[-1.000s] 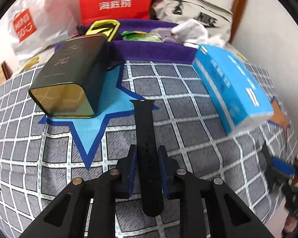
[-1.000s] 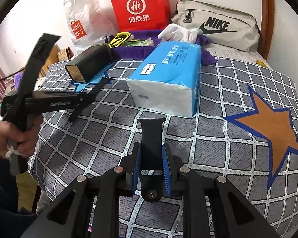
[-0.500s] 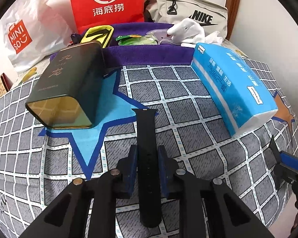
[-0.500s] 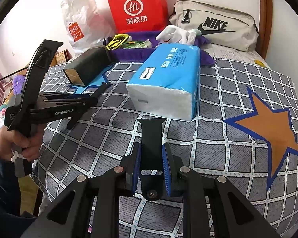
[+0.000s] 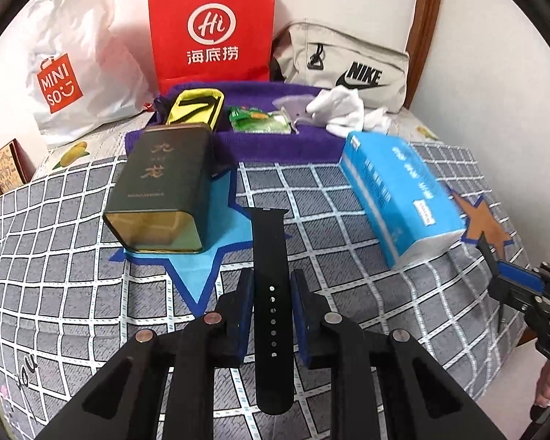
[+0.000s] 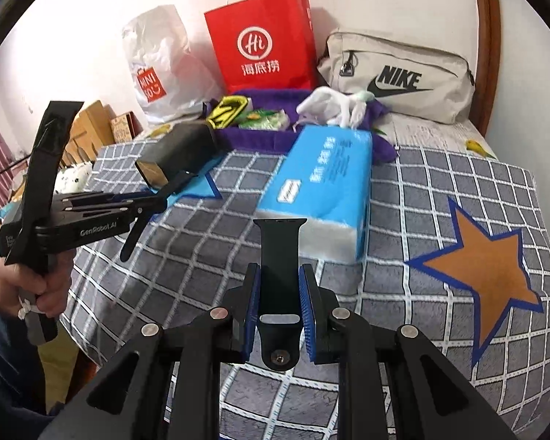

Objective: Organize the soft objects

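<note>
Under me spread the checked blanket (image 5: 91,293) with its stars. On it lay the blue tissue pack (image 5: 403,198) and the dark tin (image 5: 165,183), well apart, with the purple tray (image 5: 275,146) behind them. My left gripper (image 5: 271,289) was clamped on the holed watch strap (image 5: 271,275), held clear above the blanket. My right gripper (image 6: 278,293) pinched the other strap half (image 6: 279,256), its pin end (image 6: 279,357) nearest me.

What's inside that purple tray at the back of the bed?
The purple tray holds a yellow-and-black pouch, a green packet, a pale pouch and white cloth over its right edge. Anything beneath them is hidden.
</note>
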Available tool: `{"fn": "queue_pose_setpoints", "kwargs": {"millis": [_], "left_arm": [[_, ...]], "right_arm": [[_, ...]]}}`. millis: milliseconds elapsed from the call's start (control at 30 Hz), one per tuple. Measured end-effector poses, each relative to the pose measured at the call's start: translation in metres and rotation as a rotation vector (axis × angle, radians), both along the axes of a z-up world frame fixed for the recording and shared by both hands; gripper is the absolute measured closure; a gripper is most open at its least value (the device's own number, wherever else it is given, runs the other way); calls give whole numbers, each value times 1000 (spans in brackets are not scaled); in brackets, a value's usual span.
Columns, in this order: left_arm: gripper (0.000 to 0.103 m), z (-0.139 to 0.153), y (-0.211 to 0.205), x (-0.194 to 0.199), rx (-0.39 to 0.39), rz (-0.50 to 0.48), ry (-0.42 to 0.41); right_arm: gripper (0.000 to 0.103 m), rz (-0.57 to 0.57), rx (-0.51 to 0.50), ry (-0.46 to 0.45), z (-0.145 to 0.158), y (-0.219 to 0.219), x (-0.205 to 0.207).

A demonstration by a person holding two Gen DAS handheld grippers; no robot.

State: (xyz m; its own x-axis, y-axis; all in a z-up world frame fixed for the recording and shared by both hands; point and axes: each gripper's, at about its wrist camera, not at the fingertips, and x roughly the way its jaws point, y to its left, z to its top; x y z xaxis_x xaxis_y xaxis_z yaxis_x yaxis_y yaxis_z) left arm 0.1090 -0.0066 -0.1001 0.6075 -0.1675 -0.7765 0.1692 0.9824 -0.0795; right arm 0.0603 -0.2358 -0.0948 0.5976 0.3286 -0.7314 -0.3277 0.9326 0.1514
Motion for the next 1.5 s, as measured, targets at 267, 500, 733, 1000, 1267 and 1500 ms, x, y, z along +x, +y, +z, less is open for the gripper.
{"fn": "queue_pose_setpoints", "kwargs": {"millis": [267,500,733,1000,1267,1500], "left_arm": [[84,22,7,2,-25,10,-25],[84,40,18,16,-28,42,-47],[84,51,28,39,-34,59,-53],[84,60,34,71,-36,66,-49],[84,66,41,106,-38,65,-55],[84,67,46,142,-38,70,-58]], "right_arm": [[82,6,5,-25,20,7,15],[82,17,12,-35,33,14,40],[82,36,0,-45,44,25,74],[82,35,-9,-58,52,38,112],[82,25,12,-62,57,47,156],[82,36,18,-76,64,57,190]]}}
